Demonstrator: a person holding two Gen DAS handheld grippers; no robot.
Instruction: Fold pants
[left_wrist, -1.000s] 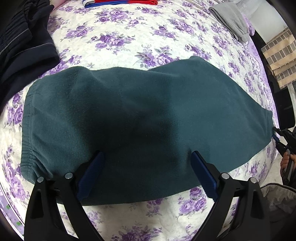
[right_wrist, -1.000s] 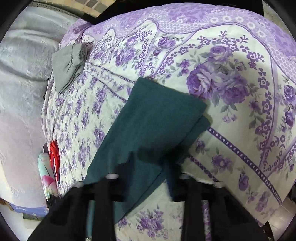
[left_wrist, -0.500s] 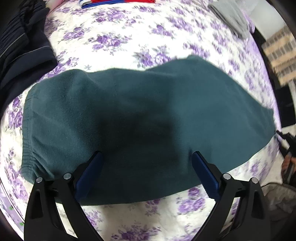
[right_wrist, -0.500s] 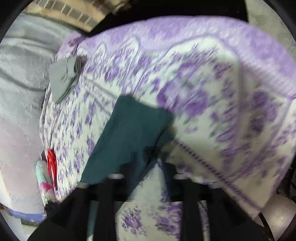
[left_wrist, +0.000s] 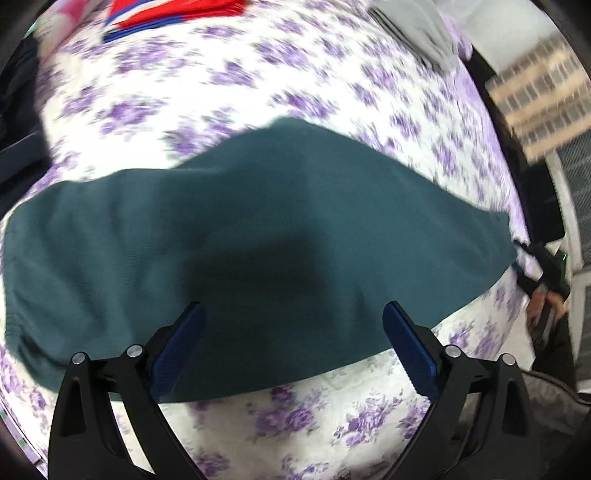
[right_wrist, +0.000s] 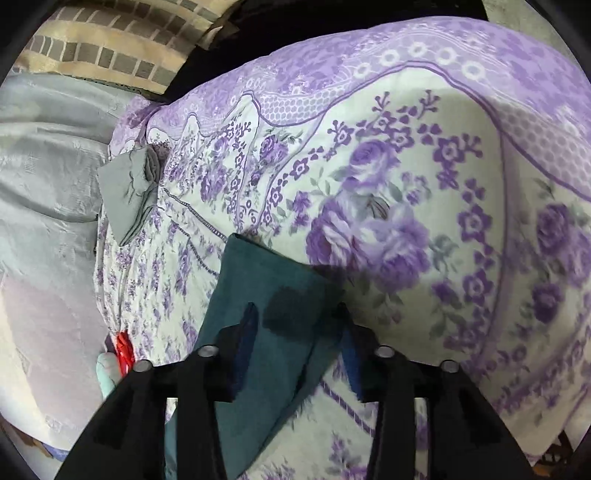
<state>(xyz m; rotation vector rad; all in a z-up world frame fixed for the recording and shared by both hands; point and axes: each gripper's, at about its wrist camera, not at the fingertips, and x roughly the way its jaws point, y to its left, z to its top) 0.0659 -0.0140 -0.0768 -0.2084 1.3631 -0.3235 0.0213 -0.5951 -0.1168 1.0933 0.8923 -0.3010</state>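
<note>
From your left wrist camera, the teal pants (left_wrist: 258, 236) lie spread flat across the bed (left_wrist: 295, 74), which is covered in a white sheet with purple flowers. They run from the waistband at the left edge of the view to the leg end at the right. Your left tongs (left_wrist: 291, 314) stand wide apart above the near edge of the pants, with nothing pressed between the blue pads (left_wrist: 177, 350). At the far right, your right tongs (left_wrist: 532, 266) sit at the leg end, with your hand (left_wrist: 546, 306) just behind them. A red and blue cloth (left_wrist: 173, 14) lies at the top, a grey garment (left_wrist: 417, 29) at the upper right, and a dark garment (left_wrist: 18, 122) at the left edge. This view is blurred.

From your right wrist camera, the leg end of the pants (right_wrist: 266, 314) lies near the purple-bordered edge of the bed (right_wrist: 406, 166). Your right tongs (right_wrist: 295, 310) straddle the leg end, one finger over the cloth and the other at its right edge. The jaws are closing, with the cloth between them but the pads not pressing it. The grey garment (right_wrist: 129, 192) lies well beyond, towards the upper left, and the red cloth (right_wrist: 123, 350) shows at the lower left.
</note>
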